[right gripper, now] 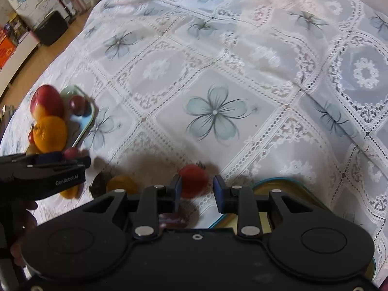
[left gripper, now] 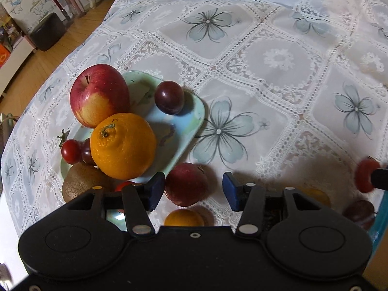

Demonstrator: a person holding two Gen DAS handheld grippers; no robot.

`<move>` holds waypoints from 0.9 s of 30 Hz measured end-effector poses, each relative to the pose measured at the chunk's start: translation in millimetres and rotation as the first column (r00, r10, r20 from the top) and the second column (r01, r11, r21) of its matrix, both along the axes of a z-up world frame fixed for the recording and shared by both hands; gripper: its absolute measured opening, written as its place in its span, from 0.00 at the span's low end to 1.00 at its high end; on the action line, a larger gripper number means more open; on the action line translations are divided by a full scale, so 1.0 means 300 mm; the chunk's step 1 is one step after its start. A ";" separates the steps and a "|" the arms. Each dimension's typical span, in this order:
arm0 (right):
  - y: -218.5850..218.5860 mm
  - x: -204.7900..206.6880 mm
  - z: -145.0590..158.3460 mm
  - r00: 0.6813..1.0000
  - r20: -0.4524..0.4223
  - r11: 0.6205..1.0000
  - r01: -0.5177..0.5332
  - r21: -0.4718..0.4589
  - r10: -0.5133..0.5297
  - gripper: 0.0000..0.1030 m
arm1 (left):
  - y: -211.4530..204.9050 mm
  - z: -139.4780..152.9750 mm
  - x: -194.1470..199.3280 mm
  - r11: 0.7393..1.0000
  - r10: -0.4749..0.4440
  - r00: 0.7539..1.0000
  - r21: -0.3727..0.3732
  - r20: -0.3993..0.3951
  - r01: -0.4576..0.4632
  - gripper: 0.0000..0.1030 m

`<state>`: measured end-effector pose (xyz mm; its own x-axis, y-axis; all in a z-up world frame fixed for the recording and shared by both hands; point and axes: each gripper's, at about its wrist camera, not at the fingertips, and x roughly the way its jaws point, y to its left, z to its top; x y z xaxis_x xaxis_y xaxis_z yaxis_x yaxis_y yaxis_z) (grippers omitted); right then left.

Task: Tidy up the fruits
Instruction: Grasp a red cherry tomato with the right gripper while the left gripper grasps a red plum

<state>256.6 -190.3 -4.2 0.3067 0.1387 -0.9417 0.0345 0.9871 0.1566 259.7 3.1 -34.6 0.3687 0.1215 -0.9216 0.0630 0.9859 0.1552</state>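
Item: I had left tongs (left gripper: pixel 194 189) wide around the dark-red plum (left gripper: pixel 186 183), at 5 o'clock of the green plate (left gripper: pixel 194 111); right tongs (right gripper: pixel 197 189) wide around the tomato (right gripper: pixel 194 180). Next: closing.

Lace floral tablecloth (left gripper: pixel 278 55) over table, wooden floor (left gripper: pixel 36 72), black stool (left gripper: pixel 47 31), white cabinet (left gripper: pixel 14 55) at left.

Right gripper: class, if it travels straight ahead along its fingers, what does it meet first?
Probably the red tomato, lying between the open right gripper fingers against the left pad. Beyond it only tablecloth shows; depth is uncertain.
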 end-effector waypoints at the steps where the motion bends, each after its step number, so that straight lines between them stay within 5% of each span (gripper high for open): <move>1: -0.004 0.003 -0.006 1.000 -0.006 1.000 0.004 0.012 -0.004 0.33 | 0.003 -0.004 0.004 1.000 0.007 1.000 -0.001 0.004 -0.007 0.55; 6: 0.008 0.021 -0.046 0.999 -0.033 0.997 0.023 0.077 -0.021 0.36 | 0.024 -0.001 0.008 0.999 0.032 0.999 -0.014 0.025 -0.031 0.47; 13: 0.053 0.013 -0.073 0.999 -0.041 1.000 0.013 0.027 -0.012 0.36 | 0.035 -0.033 0.028 0.999 0.043 0.999 -0.020 -0.002 -0.043 0.53; 17: 0.049 0.007 -0.070 0.999 -0.021 1.000 0.024 0.016 -0.024 0.29 | 0.019 -0.027 0.018 1.000 0.018 1.000 -0.004 0.024 -0.018 0.47; 21: 0.036 0.006 -0.066 0.999 -0.013 0.998 0.041 0.038 -0.040 0.29 | 0.041 0.017 -0.001 0.986 0.016 1.000 -0.167 0.006 -0.014 0.47; 27: -0.020 -0.010 -0.014 0.995 0.023 0.994 0.092 0.057 -0.093 0.29 | 0.015 0.145 -0.123 0.976 0.029 0.997 -0.219 0.076 -0.012 0.47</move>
